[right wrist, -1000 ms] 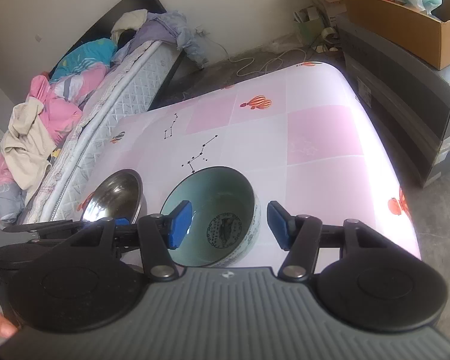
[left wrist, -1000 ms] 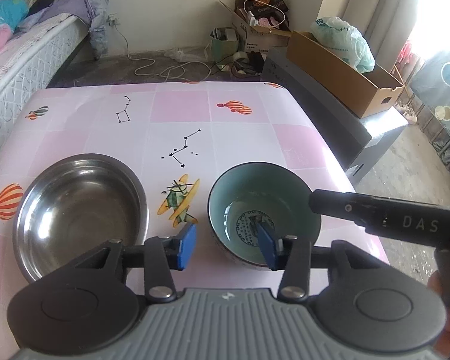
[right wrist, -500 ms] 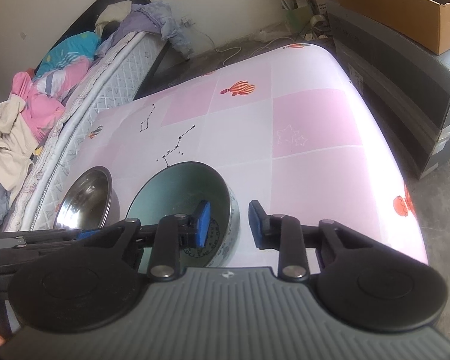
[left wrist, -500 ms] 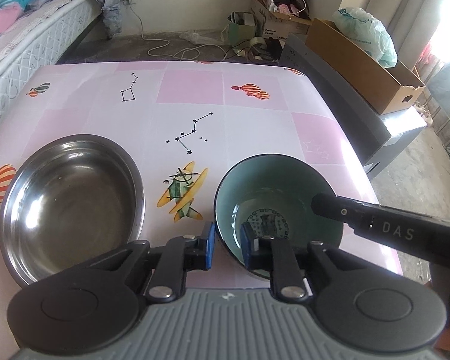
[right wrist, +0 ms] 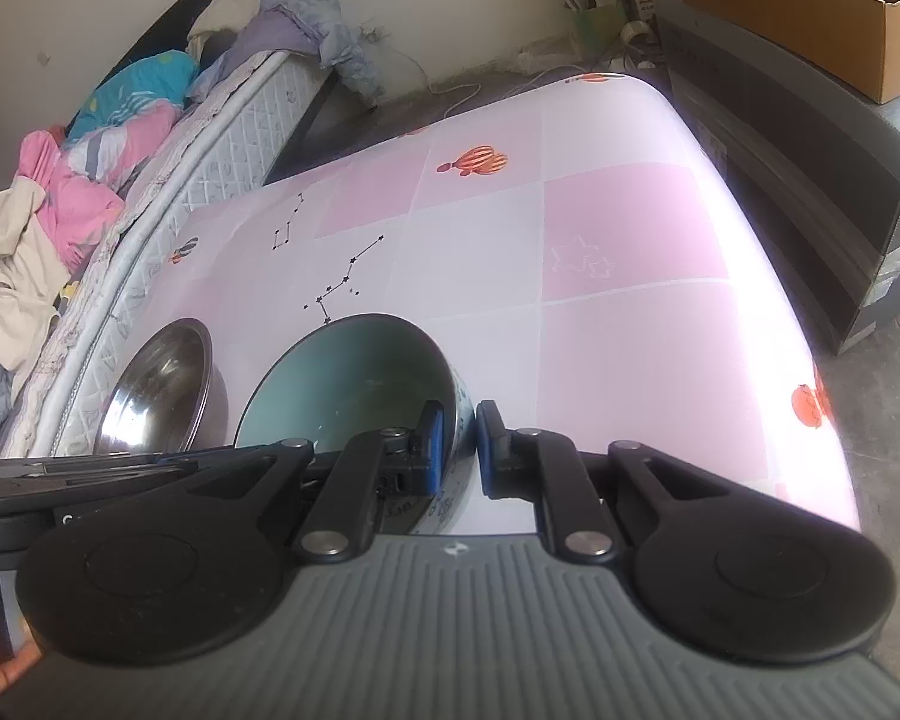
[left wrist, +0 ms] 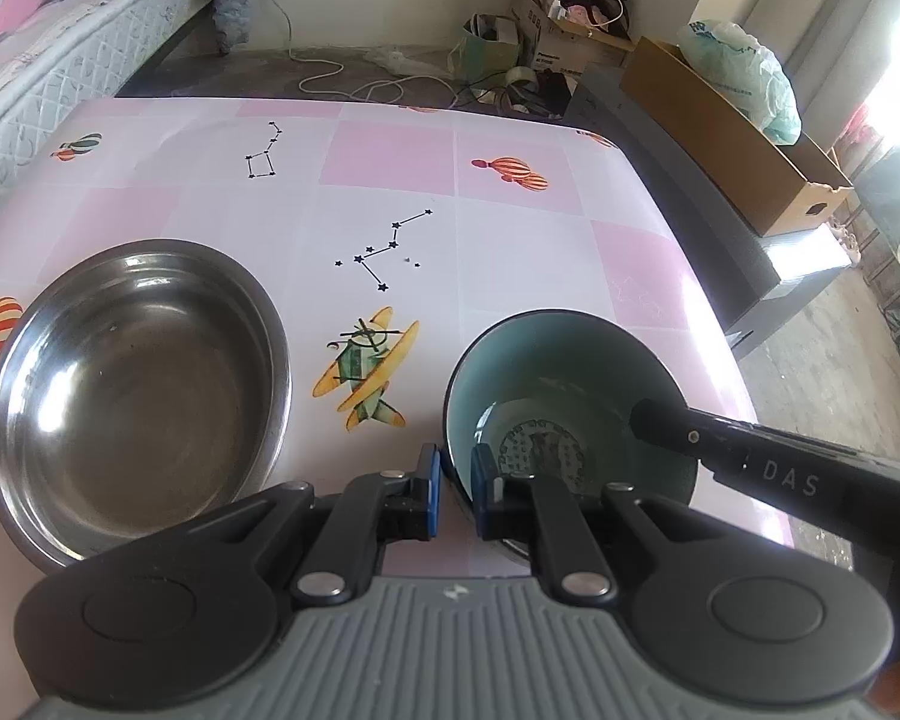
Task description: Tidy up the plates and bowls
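A teal ceramic bowl [left wrist: 570, 372] with a patterned bottom stands on the pink checked table [left wrist: 510, 240], near its front edge. My left gripper [left wrist: 453, 471] pinches the bowl's left rim, one blue pad inside and one outside, its jaws closing tight. From the other side my right gripper [right wrist: 459, 429] clamps the right rim of the same bowl [right wrist: 354, 378] in the same way, closing tight. A wide steel bowl [left wrist: 132, 396] sits empty just left of the teal one, apart from it. It also shows in the right wrist view as the steel bowl [right wrist: 162, 384].
A bed [right wrist: 168, 138] piled with clothes runs along the table's left side. To the right stands a grey cabinet [right wrist: 810, 180] bearing a cardboard box [left wrist: 720, 132]. Boxes and cables lie on the floor beyond the table's far edge.
Both grippers sank toward the teal bowl and their jaws went from wide apart to closed on its rim, left gripper on the left edge, right gripper on the right.
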The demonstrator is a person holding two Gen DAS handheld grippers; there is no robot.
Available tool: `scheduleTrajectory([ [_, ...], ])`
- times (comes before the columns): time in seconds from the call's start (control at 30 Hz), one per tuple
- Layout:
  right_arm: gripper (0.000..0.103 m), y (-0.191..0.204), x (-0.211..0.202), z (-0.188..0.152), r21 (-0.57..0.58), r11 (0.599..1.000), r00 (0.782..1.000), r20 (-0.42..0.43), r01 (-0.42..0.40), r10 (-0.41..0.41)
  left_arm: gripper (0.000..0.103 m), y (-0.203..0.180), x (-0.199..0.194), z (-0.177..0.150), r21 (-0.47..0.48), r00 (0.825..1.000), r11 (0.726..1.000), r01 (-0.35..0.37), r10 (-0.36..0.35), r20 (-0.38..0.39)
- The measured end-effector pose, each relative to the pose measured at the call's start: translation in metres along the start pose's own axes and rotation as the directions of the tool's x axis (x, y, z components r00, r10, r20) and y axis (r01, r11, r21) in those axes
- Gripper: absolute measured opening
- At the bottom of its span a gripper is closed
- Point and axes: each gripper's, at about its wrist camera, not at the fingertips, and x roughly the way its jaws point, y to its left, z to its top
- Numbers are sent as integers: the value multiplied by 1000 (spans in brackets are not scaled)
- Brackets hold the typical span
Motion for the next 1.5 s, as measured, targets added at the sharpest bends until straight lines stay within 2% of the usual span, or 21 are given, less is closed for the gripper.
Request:
scheduleTrajectory([
  [0.17, 11, -5, -9, -5, 2, 1000, 1000, -9, -4, 4, 11, -3, -6, -7, 11, 1000, 1000, 26, -25, -10],
  [0.67, 11, -8, -6, -9, 22, 1000, 1000, -4, 1, -1, 12, -8, 19, 0, -6, 999, 1000, -10, 10, -42],
  [1.3, 11, -1, 2, -11, 12, 1000, 1000, -6, 27, -27, 12, -7, 24, 0, -25, 998, 1000, -7, 6, -59],
  [1.5, 16, -4, 8, -13, 41, 999, 999, -32, 16, -15, 13, -6, 30, 0, -37, 997, 999, -4, 1, -76],
])
